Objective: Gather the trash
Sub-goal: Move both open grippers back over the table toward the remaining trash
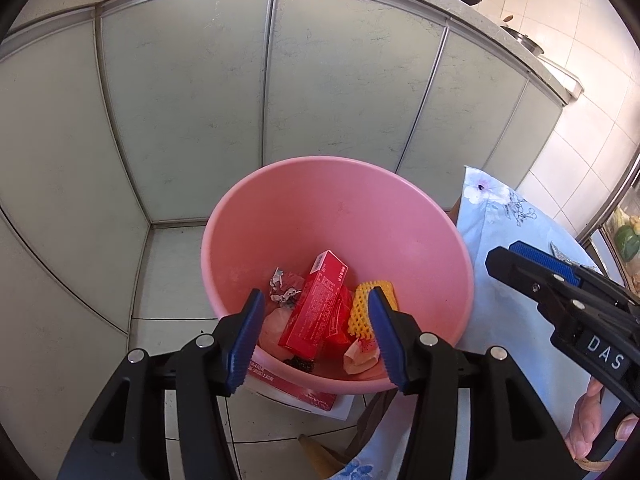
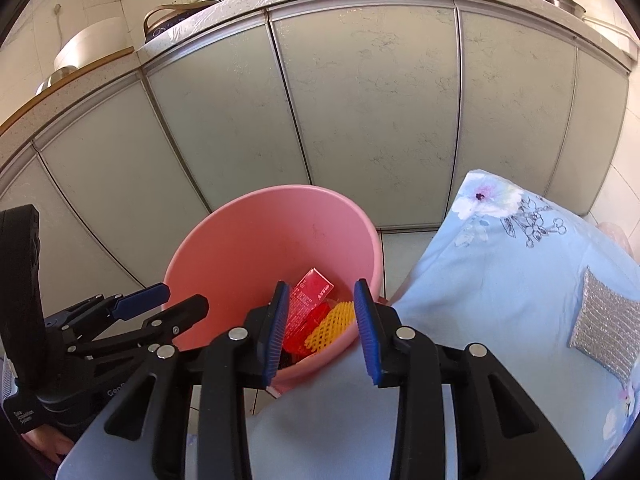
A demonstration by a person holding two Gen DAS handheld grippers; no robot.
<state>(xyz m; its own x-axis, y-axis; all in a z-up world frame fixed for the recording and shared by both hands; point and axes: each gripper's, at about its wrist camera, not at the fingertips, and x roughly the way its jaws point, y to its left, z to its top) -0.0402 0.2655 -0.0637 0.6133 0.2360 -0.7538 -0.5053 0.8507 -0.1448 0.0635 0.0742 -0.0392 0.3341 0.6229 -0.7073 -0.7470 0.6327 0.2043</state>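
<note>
A pink bucket stands on the tiled floor by the cabinet doors and holds a red box, a yellow foam net, crumpled wrappers and a pale scrap. My left gripper hovers open and empty over the bucket's near rim. My right gripper is open and empty, above the bucket's right rim at the table edge; the red box and the net show between its fingers. Each gripper appears in the other's view, the right gripper and the left gripper.
A table with a light blue floral cloth stands right of the bucket, with a silver scouring pad lying on it. Pale green cabinet doors stand behind the bucket. A red and white box lies on the floor under the bucket's near edge.
</note>
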